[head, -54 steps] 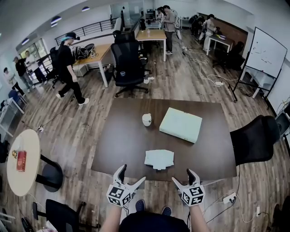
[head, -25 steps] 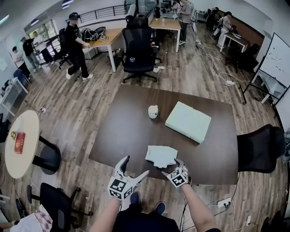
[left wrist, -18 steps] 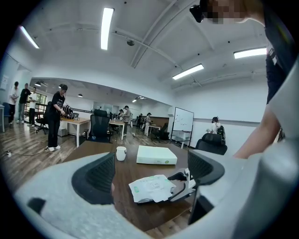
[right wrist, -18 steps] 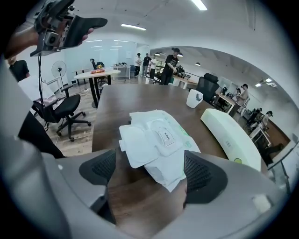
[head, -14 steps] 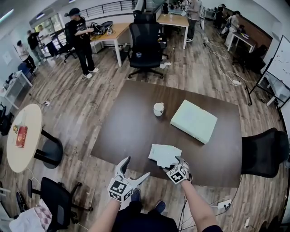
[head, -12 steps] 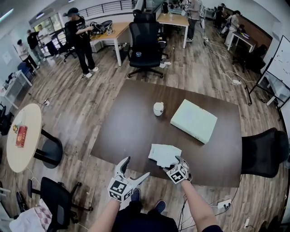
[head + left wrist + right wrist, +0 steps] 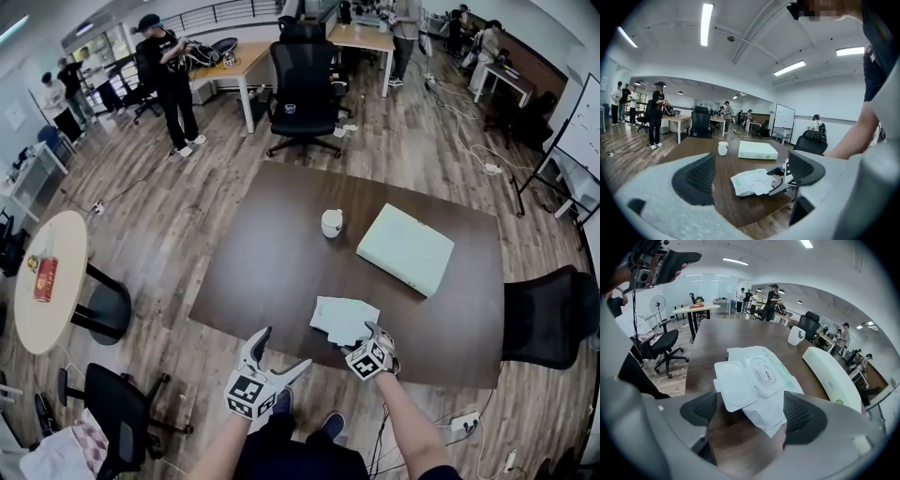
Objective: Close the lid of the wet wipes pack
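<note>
The white wet wipes pack [image 7: 343, 320] lies near the front edge of the brown table [image 7: 262, 272]. In the right gripper view its lid [image 7: 735, 386] is flipped open to the left of the dispenser panel [image 7: 767, 376]. My right gripper [image 7: 359, 339] points down at the pack's near right corner. Its jaws have just been closing, with the pack's near end [image 7: 764, 412] between them; the pads do not visibly press on it. My left gripper [image 7: 279, 352] hangs open and empty off the table's front edge, left of the pack [image 7: 752, 182].
A white mug [image 7: 331, 223] and a pale green box [image 7: 405, 248] stand farther back on the table. A black office chair [image 7: 548, 314] is at the right and another [image 7: 303, 84] beyond the far edge. A person [image 7: 173, 75] walks at the back left.
My right gripper has come from the table's front edge up to the pack's near right corner and sunk slightly onto it. The left gripper has hardly moved.
</note>
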The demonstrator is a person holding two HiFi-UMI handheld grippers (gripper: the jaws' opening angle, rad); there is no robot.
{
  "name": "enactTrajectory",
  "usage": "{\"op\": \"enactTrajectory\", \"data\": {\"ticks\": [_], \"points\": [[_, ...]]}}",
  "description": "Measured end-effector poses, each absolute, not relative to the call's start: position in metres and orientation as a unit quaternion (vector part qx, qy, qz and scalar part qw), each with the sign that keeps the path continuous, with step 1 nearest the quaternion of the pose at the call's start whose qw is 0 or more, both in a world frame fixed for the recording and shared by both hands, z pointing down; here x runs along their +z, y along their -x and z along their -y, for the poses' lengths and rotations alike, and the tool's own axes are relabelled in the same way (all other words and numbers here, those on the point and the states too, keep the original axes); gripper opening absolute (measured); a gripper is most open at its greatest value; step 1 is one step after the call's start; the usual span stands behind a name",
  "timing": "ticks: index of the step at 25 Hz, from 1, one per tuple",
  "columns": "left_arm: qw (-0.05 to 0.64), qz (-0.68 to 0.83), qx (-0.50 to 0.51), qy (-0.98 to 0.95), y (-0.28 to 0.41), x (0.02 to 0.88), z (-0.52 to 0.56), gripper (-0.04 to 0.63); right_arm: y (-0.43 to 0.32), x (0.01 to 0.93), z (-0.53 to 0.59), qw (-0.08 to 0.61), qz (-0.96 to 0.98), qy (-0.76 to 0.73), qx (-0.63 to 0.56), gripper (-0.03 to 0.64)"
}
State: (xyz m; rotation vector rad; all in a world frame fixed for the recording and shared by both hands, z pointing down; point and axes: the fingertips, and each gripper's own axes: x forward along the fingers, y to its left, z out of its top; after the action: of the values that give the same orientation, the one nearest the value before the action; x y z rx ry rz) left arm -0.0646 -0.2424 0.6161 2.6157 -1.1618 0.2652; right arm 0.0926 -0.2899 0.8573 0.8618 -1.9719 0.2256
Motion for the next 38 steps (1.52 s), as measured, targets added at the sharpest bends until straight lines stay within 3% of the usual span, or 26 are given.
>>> {"op": "enactTrajectory", "data": {"ticks": [14, 20, 26, 38], "points": [[0.146, 0.415, 0.092, -0.894, 0.083, 0.627, 0.236, 0.476, -0.105, 0.823, 0.317, 0.379, 0.813, -0.414, 0.155, 0.451], [0.138, 0.409, 0.097, -0.897, 0.075, 0.626, 0.235, 0.476, -0.113, 0.824, 0.339, 0.359, 0.799, -0.45, 0.175, 0.419], [0.139, 0.408, 0.1, -0.897, 0.073, 0.629, 0.235, 0.476, -0.12, 0.827, 0.355, 0.307, 0.776, -0.488, 0.255, 0.417], [0.143, 0.413, 0.101, -0.894, 0.075, 0.632, 0.233, 0.476, -0.133, 0.84, 0.381, 0.329, 0.737, -0.519, 0.281, 0.417]]}}
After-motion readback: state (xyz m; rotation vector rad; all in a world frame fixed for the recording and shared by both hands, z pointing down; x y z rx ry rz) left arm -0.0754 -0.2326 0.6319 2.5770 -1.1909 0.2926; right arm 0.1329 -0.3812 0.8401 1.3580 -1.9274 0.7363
